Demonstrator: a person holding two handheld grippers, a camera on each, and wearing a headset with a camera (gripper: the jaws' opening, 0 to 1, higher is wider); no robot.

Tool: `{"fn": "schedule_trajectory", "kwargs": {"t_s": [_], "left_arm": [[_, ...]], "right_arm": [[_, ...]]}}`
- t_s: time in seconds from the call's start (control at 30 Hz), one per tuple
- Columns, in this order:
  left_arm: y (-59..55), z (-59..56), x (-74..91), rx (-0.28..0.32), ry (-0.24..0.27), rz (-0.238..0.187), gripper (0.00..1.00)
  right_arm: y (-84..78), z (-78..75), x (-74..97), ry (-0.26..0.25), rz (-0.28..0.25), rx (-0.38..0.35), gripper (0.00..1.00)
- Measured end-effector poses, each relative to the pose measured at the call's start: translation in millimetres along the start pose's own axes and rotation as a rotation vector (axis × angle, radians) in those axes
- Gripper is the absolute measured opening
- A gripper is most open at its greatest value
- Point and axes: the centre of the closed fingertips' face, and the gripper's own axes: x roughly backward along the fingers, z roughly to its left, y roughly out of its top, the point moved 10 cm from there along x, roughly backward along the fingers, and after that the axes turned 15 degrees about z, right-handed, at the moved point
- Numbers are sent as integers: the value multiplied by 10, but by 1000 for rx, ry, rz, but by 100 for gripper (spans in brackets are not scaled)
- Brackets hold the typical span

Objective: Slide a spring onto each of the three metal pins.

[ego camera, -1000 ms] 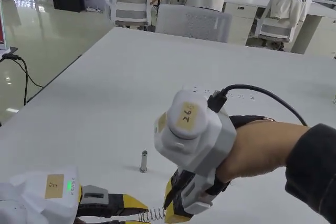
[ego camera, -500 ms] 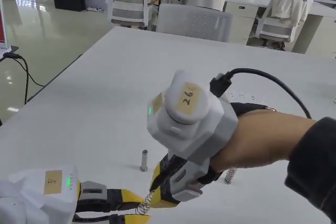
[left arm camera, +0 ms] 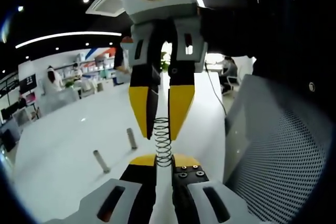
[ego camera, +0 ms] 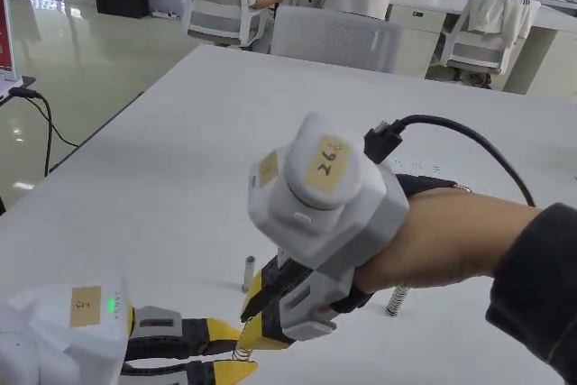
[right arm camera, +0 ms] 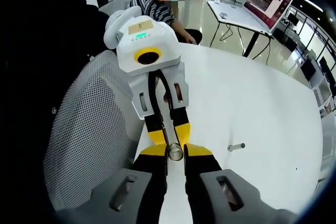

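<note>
Both grippers share one spring (left arm camera: 163,137) above the desk's (ego camera: 180,151) near edge. The left gripper (left arm camera: 164,162) pinches one end, the right gripper (right arm camera: 175,156) clamps the other, and a metal pin (ego camera: 249,273) stands nearby.

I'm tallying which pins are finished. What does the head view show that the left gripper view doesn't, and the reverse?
Head view: a sprung pin, its spring already on, and a black cable. Left gripper view: two bare pins standing side by side, against one in the head view. Shared: the white table and the loose spring, with the left gripper and right gripper each shut on one end of it.
</note>
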Motion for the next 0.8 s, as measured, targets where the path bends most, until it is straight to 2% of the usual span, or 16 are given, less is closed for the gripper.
{"fn": "schedule_trajectory", "kwargs": {"t_s": [0.33, 0.53, 0.57, 0.8], "left_arm": [[12, -5, 13, 1, 2, -10, 2], [53, -5, 26, 5, 4, -23, 2], [51, -7, 25, 11, 3, -12, 2], [34, 5, 6, 15, 18, -19, 2]], "right_arm": [[-21, -10, -99, 20, 24, -1, 9], [-15, -7, -113, 26, 28, -1, 9], [-15, -9, -111, 26, 28, -1, 9], [-25, -35, -122, 19, 39, -5, 9]]}}
